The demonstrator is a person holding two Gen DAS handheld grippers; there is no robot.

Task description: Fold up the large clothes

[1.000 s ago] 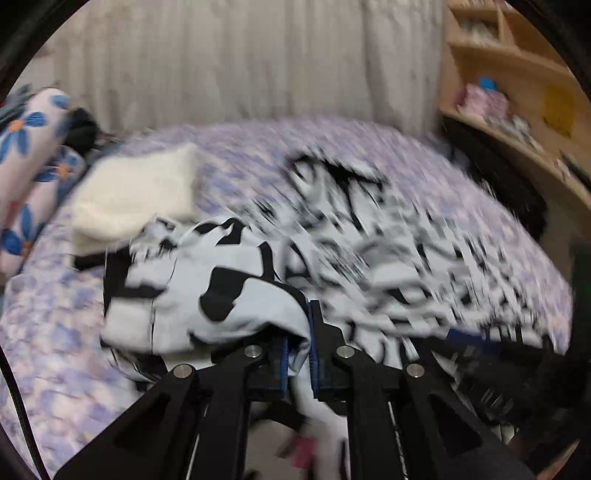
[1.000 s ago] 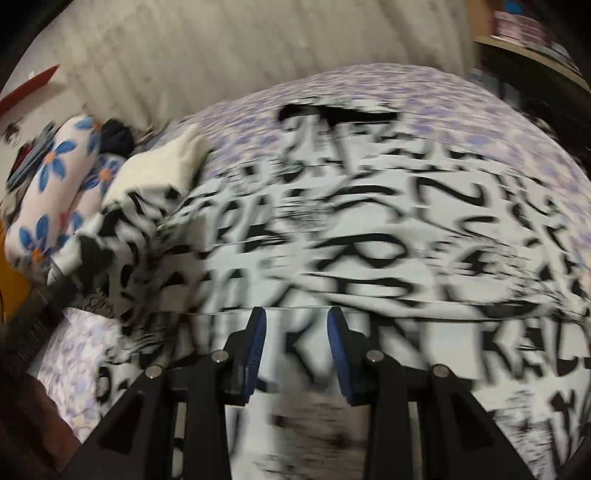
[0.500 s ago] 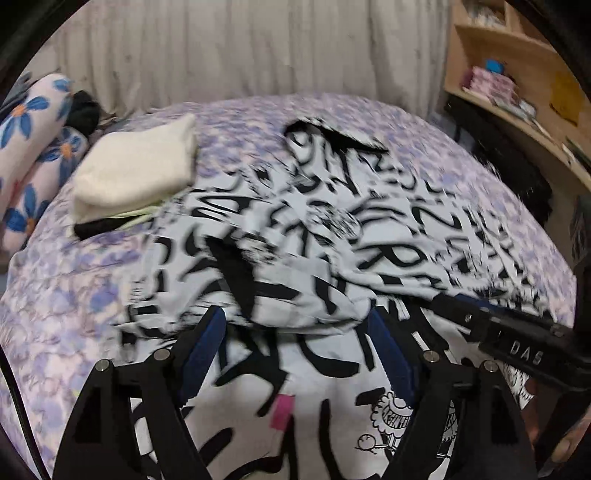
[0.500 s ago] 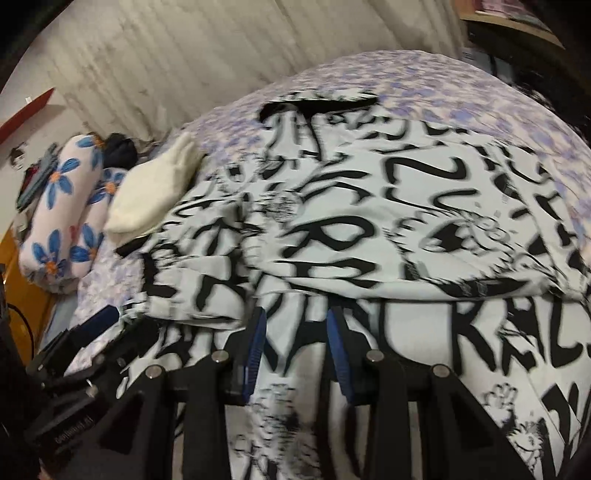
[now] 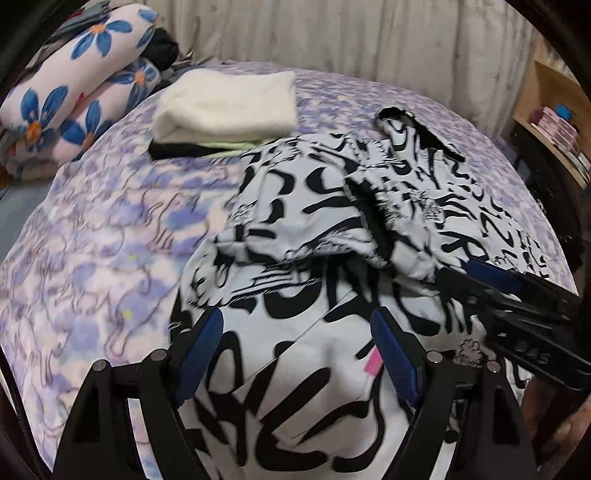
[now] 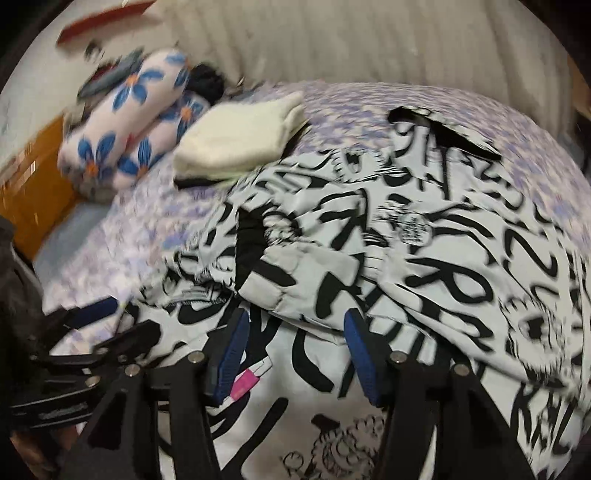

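Fingers (image 5: 201, 343) of both grippers stand apart, the right pair (image 6: 232, 350) opening, above the soft black-lettered white garment (image 5: 325, 206) with its pink tag (image 5: 373, 363); "RALL" lettering shows.

A bed (image 5: 110, 229) with a lilac flowered cover carries everything. Directly ahead of the gripper lies the black-and-white printed garment (image 5: 332, 229); beyond it to the left sit a folded cream stack (image 5: 229, 107) and blue-flowered rolled bedding (image 5: 74, 85).

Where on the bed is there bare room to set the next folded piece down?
Bare bedspread lies left of the black-and-white printed garment, below the folded cream stack and the floral pillows. A narrower strip runs behind the garment toward the curtain. The right half is crowded: the garment covers it, with both tools over its near edge.
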